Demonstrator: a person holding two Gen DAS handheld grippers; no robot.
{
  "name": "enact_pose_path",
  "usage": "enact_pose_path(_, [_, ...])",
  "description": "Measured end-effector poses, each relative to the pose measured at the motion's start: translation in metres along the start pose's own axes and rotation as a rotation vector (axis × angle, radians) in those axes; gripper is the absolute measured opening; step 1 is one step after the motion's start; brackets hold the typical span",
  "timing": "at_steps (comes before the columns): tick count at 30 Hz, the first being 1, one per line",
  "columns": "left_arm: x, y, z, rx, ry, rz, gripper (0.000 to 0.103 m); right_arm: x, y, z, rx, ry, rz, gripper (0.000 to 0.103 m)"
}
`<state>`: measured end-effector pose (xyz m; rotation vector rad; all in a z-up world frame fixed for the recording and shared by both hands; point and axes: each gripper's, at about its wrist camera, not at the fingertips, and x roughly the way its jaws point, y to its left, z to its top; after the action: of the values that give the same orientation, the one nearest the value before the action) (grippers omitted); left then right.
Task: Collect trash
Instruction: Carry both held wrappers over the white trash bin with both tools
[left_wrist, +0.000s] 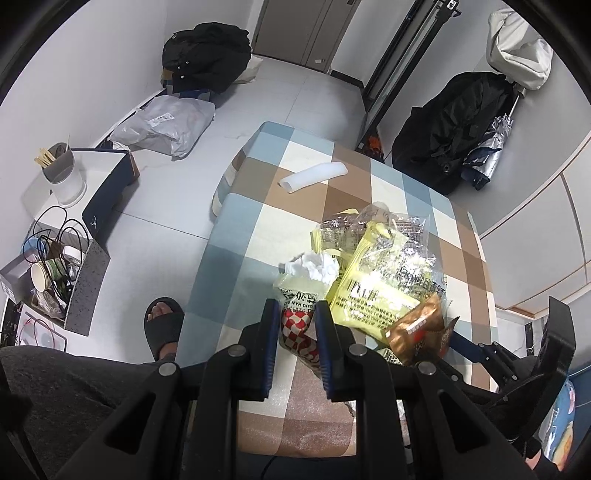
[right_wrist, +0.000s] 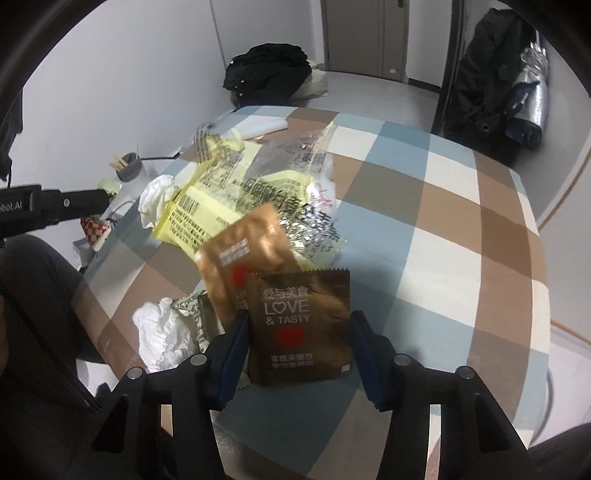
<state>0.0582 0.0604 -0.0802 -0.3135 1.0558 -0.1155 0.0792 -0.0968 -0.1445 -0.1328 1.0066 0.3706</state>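
Gathered toward the middle of the checked tablecloth (right_wrist: 424, 192): a loose heap of trash, with yellow printed wrappers (right_wrist: 207, 210) and clear crinkled film (right_wrist: 291, 155) at its heart, crumpled white tissue (right_wrist: 157, 199) at nine o'clock of the heap, more tissue nearer at seven. Nearest, at six o'clock: a brown snack sachet (right_wrist: 299, 325) between the fingers of the right gripper (right_wrist: 295, 347), jaws half wide, left pad touching its edge, right pad just apart, so not yet clamped. Pinched narrowly in the left gripper (left_wrist: 295, 328): a red-and-white checked paper cup (left_wrist: 297, 326) stuffed with tissue, raised at the heap's left edge. Judged roughly midway: some pieces bunched or stuffed together, most still loose, no bin or bag to be seen. Left untouched at twelve o'clock, well apart: a white roll (left_wrist: 314, 176). Beyond the table: pale tiled floor (left_wrist: 306, 96), dark clothes piled at eleven o'clock by a door, dark coat (left_wrist: 458, 122) and folded umbrella at two, cluttered boxes at nine, a sandalled foot (left_wrist: 164, 325) near the table's left edge.
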Motion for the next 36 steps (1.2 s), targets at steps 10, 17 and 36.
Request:
enact_pose_path(10, [-0.011, -0.008, 0.0, 0.018, -0.03, 0.001, 0.015, -0.029, -0.011, -0.001, 0.05, -0.05, 0.028, 0.051])
enact_pose_path(17, [-0.032, -0.034, 0.007, 0.063, -0.067, -0.035, 0.015, -0.071, -0.029, 0.012, 0.104, -0.149, 0.081, 0.05])
enact_pose_path(36, [-0.027, -0.271, 0.041, 0.358, -0.006, -0.404, 0.015, -0.257, -0.215, 0.001, 0.393, -0.446, -0.136, 0.05])
